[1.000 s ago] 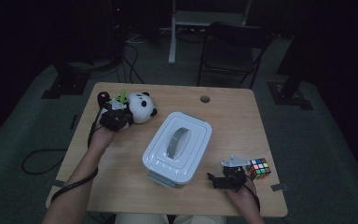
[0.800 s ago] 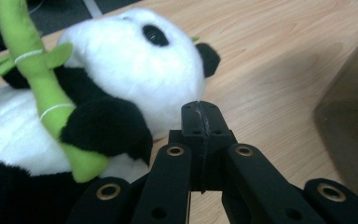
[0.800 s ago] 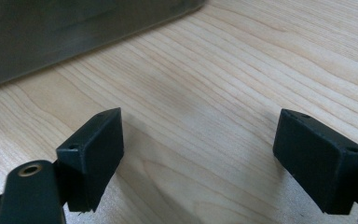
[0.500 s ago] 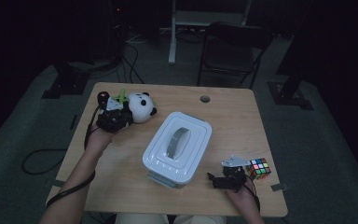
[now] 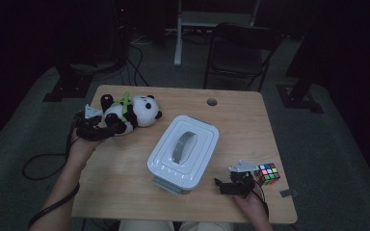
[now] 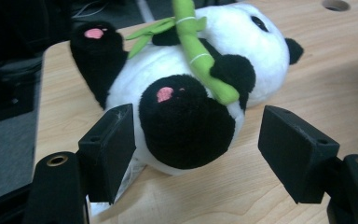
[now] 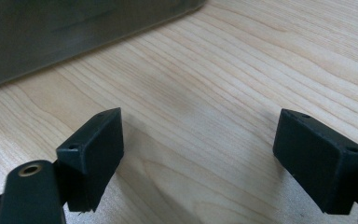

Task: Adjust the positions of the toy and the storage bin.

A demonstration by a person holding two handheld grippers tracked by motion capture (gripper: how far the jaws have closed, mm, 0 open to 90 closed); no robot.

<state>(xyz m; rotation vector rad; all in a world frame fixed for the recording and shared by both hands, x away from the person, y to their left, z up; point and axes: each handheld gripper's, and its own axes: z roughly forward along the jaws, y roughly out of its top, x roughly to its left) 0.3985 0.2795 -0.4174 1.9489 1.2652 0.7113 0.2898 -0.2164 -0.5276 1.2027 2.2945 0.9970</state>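
A pale wooden table [image 5: 125,187] stands in a dark room with a chair [image 5: 238,48] behind it. The left gripper [image 6: 196,140] has just been opening — its jaws sit apart around the toy panda's [image 5: 130,113] black foot at the table's far left corner, not pressing it. The right gripper [image 7: 198,154] gapes over bare wood.

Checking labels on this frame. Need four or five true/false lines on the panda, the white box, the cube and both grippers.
1. The panda toy lies on the table near its far left corner. True.
2. The left gripper is clamped on the panda. False: its jaws have just been opening; the panda's foot sits between them, clear of the right pad.
3. The white box has its lid off. False: the lid is on, handle up.
4. The right gripper is open over bare wood. True.
5. The puzzle cube sits atop the box. False: it is on the table beside the right gripper.
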